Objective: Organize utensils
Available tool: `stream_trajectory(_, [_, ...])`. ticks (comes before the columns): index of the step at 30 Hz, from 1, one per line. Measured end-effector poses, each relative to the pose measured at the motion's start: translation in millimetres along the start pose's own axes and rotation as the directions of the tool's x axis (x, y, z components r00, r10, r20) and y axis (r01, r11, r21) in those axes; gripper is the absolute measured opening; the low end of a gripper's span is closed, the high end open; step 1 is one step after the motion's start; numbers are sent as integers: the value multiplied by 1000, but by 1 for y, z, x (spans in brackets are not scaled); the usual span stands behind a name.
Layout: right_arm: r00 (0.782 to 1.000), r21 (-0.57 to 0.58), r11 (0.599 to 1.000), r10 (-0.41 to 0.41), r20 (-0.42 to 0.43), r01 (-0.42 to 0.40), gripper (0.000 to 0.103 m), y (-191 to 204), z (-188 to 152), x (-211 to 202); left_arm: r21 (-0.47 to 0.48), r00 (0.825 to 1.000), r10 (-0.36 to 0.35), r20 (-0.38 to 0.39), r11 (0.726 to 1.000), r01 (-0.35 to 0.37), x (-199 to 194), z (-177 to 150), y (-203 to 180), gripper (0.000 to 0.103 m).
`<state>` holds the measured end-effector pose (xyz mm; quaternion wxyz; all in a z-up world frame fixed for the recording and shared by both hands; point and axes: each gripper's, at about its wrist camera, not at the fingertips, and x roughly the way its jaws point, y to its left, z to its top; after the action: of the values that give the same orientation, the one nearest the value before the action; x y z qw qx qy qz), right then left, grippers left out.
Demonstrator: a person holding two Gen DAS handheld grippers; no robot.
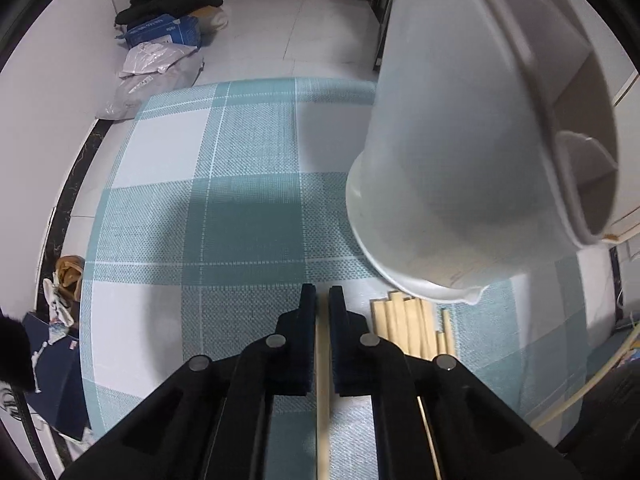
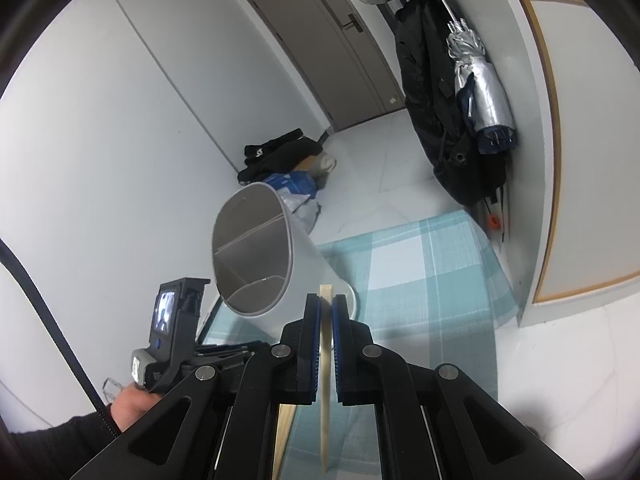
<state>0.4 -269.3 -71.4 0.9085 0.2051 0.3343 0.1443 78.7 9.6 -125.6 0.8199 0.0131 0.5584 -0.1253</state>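
A white divided utensil holder (image 1: pixel 460 152) stands on the teal checked tablecloth (image 1: pixel 240 220), up close at the right of the left wrist view; it also shows in the right wrist view (image 2: pixel 264 256). Several wooden chopsticks (image 1: pixel 404 328) lie in a bunch at its base. My left gripper (image 1: pixel 322 300) is shut on one chopstick (image 1: pixel 322 380), low over the cloth. My right gripper (image 2: pixel 325 304) is shut on another chopstick (image 2: pixel 326 360), raised to the right of the holder's open top.
Bags and dark clothes (image 1: pixel 168 12) are piled on the floor beyond the table. A coat and a folded umbrella (image 2: pixel 476 92) hang at the right wall. The other hand-held gripper unit (image 2: pixel 172 328) is at the left in the right wrist view.
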Motion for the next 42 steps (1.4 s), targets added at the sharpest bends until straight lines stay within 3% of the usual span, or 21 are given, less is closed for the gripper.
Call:
stream_trajectory(4, [1000, -27, 1000, -2, 8, 2, 5, 6, -1, -1, -38, 996, -12, 84, 999, 15, -21, -3, 3, 3])
stream_trajectory(7, [1000, -59, 998, -6, 14, 6, 5, 13, -2, -2, -77, 984, -29, 177, 996, 44, -46, -6, 6, 3])
stream_trajectory(12, [1000, -118, 993, -5, 29, 8, 5, 28, -5, -3, -83, 932, -62, 356, 992, 97, -97, -12, 5, 3])
stream_trajectory(18, [998, -204, 979, 0, 58, 12, 5, 49, -8, -3, -19, 873, -94, 478, 993, 117, -132, -13, -9, 3])
stream_trajectory(27, [997, -252, 967, 3, 79, 17, 4, 63, -13, 1, 39, 867, -109, 487, 994, 104, -148, -21, -13, 3])
stream_trajectory(28, [996, -260, 965, 6, 84, 16, 0, 65, -12, 0, 47, 865, -116, 488, 993, 106, -150, -21, -13, 3])
stream_trajectory(30, [996, -269, 963, 4, 93, 21, 0, 66, -11, -2, 64, 856, -131, 499, 991, 114, -157, -21, -14, 3])
stream_trajectory(40, [996, -237, 971, 20, 81, -1, 0, 61, -7, -2, 150, 840, -174, 514, 982, 111, -183, -20, -26, 2])
stream_trajectory(42, [998, -211, 977, 3, 66, 11, 0, 54, -3, 0, 151, 845, -179, 504, 982, 118, -183, -21, -26, 3])
